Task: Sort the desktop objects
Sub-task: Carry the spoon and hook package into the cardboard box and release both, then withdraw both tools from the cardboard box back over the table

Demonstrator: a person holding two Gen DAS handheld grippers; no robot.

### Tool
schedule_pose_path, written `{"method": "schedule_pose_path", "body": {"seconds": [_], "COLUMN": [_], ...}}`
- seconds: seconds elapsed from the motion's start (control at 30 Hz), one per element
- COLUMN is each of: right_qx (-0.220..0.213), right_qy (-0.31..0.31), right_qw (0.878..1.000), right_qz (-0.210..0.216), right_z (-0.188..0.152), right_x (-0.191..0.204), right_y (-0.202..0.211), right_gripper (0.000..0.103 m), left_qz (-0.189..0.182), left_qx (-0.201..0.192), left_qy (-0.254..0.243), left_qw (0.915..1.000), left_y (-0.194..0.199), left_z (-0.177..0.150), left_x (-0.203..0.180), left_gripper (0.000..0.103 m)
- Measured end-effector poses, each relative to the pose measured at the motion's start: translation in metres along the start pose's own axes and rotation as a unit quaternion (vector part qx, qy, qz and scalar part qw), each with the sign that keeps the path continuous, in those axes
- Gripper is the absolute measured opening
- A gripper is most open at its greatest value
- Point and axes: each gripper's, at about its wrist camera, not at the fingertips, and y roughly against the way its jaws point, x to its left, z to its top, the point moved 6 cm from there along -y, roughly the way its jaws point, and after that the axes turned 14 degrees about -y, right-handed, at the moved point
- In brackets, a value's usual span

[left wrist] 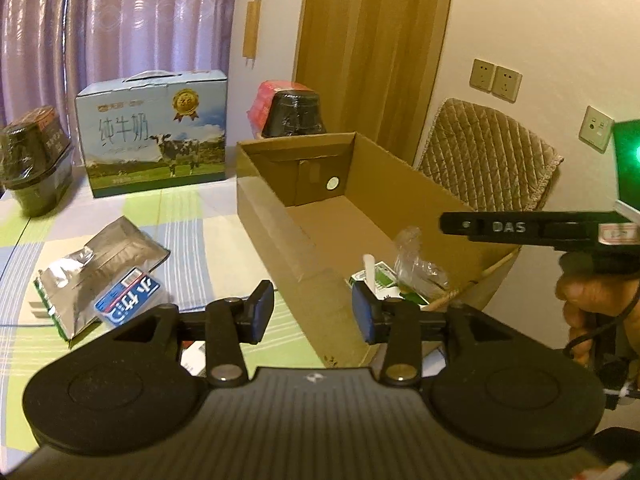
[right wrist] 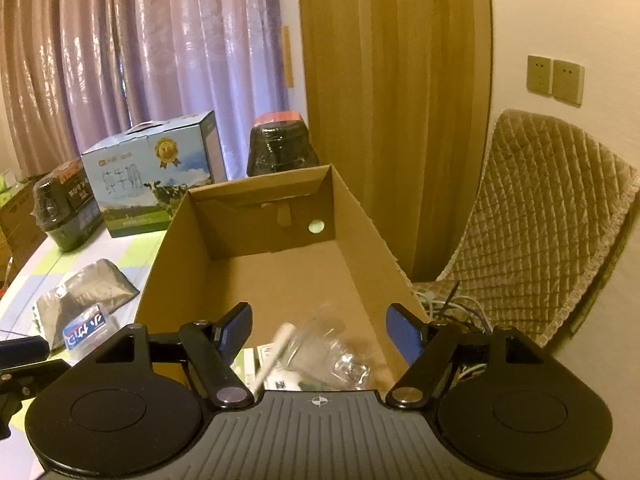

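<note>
The bench, covered in a checked cloth, carries a cardboard box; left of the box lie a silver pouch and a milk carton.

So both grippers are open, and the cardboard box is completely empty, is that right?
Not quite. Both the left gripper and right gripper are open, but the cardboard box is not empty: the right wrist view shows crumpled clear plastic and small packets at its near end.

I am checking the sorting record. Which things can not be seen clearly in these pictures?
- Items in the cardboard box: right wrist view, near ones blurred and cut by the right gripper.
- White card under the left gripper: left wrist view, mostly hidden.
- Silver pouch print: too small.
- Right gripper fingers: left wrist view, seen side-on only.
</note>
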Motion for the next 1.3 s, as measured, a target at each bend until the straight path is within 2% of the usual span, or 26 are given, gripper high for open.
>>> {"method": "schedule_pose_path", "body": {"seconds": [0.23, 0.5, 0.7, 1.07, 1.3], "right_qx": [-0.015, -0.013, 0.018, 0.086, 0.105], "right_qy": [-0.038, -0.075, -0.083, -0.080, -0.065], "right_qw": [0.999, 0.997, 0.996, 0.992, 0.990], "right_qz": [0.003, 0.014, 0.029, 0.049, 0.060], "right_z": [-0.012, -0.037, -0.069, -0.137, -0.157], "right_x": [-0.008, -0.004, 0.010, 0.045, 0.068], "right_y": [0.029, 0.068, 0.086, 0.097, 0.102], "right_gripper": [0.074, 0.078, 0.083, 0.086, 0.087], "left_qz": [0.004, 0.017, 0.035, 0.085, 0.100], "left_qx": [0.008, 0.014, 0.025, 0.060, 0.063], "left_qy": [0.010, 0.014, 0.011, 0.042, 0.059], "left_qw": [0.9999, 0.9997, 0.9990, 0.9937, 0.9912], "left_y": [0.011, 0.035, 0.060, 0.106, 0.123], "left_z": [-0.016, -0.033, -0.059, -0.119, -0.136], "left_x": [0.005, 0.013, 0.024, 0.068, 0.090], "left_gripper": [0.044, 0.049, 0.055, 0.061, 0.066]}}
